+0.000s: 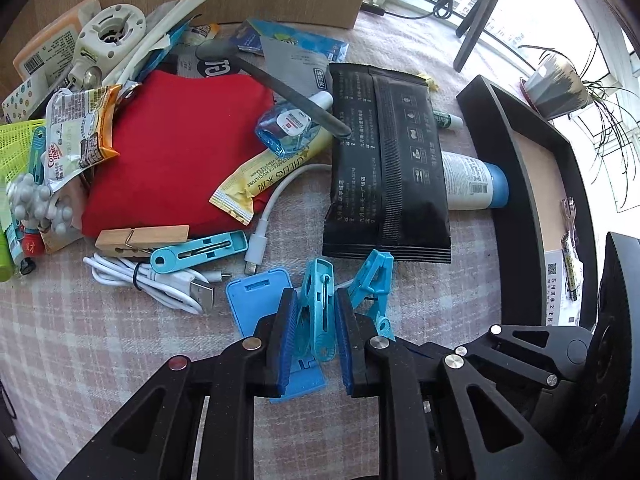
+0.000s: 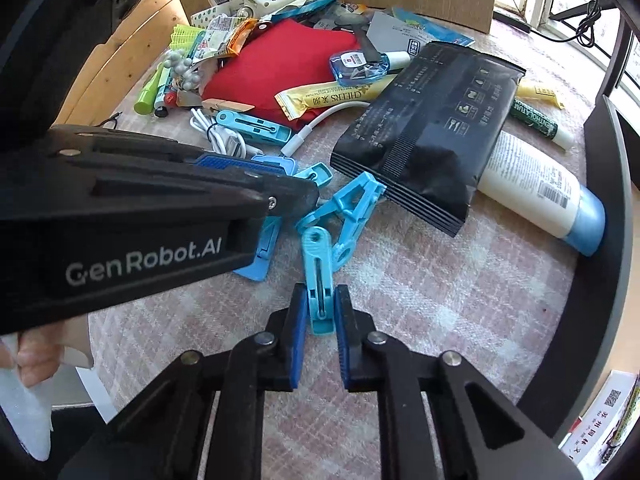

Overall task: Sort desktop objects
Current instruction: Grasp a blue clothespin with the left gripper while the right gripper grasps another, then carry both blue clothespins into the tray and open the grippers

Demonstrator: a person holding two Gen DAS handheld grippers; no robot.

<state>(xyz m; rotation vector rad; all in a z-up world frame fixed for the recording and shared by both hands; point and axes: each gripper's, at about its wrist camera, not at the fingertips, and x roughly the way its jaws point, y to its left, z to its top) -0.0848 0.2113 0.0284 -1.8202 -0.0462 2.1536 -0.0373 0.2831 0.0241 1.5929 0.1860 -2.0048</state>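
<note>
My left gripper is shut on a light blue plastic clothes clip, held just above the checked tablecloth. A second light blue clip lies just right of it. My right gripper is shut on another light blue clip, which reaches forward to the second clip. The left gripper's black body crosses the right wrist view from the left. A blue plastic stand lies under the left gripper.
A black tray stands at the right with cards in it. A black packet, a white-and-blue tube, a red cloth, white cables, a wooden peg and several packets crowd the table ahead.
</note>
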